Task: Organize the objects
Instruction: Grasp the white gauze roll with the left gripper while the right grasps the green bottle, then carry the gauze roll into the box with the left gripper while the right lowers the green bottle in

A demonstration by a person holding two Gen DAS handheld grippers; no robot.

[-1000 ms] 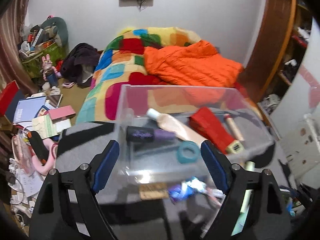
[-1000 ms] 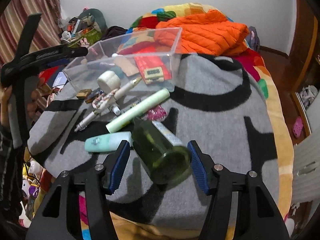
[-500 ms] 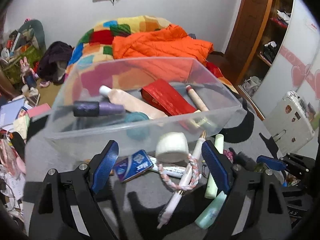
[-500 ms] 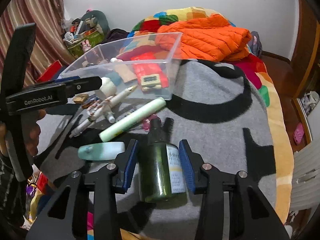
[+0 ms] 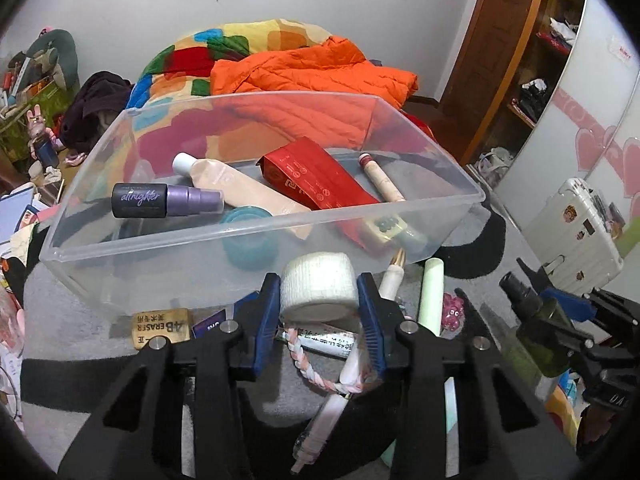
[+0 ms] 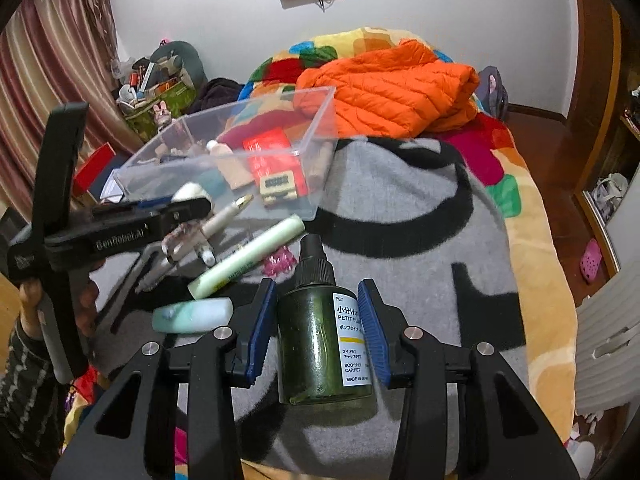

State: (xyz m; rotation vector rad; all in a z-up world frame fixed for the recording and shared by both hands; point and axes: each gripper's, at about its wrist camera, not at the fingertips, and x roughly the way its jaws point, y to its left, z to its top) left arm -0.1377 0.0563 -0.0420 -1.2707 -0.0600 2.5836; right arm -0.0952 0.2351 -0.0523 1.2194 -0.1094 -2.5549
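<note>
My left gripper [image 5: 319, 308] is shut on a white tape roll [image 5: 318, 285], just in front of the clear plastic bin [image 5: 160, 280]. The bin holds a purple spray bottle [image 5: 160, 200], a beige tube [image 5: 240, 188], a red packet [image 5: 316, 180] and a teal jar [image 5: 250, 236]. My right gripper [image 6: 317, 320] is shut on a dark green spray bottle [image 6: 324, 344], held above the grey blanket [image 6: 440, 280]. The bin [image 6: 288, 156] lies ahead of it to the left. The left gripper also shows in the right wrist view [image 6: 188, 204].
On the blanket lie a pale green tube [image 6: 248, 260], a mint tube [image 6: 194, 316], a white pen [image 5: 340, 392] with a braided cord, a pink clip [image 6: 280, 262] and a gold eraser [image 5: 162, 326]. An orange jacket [image 6: 392, 88] lies behind the bin.
My left gripper has dropped in front of the bin and closed on the white tape roll. My right gripper has closed on the green spray bottle and stood it upright.
</note>
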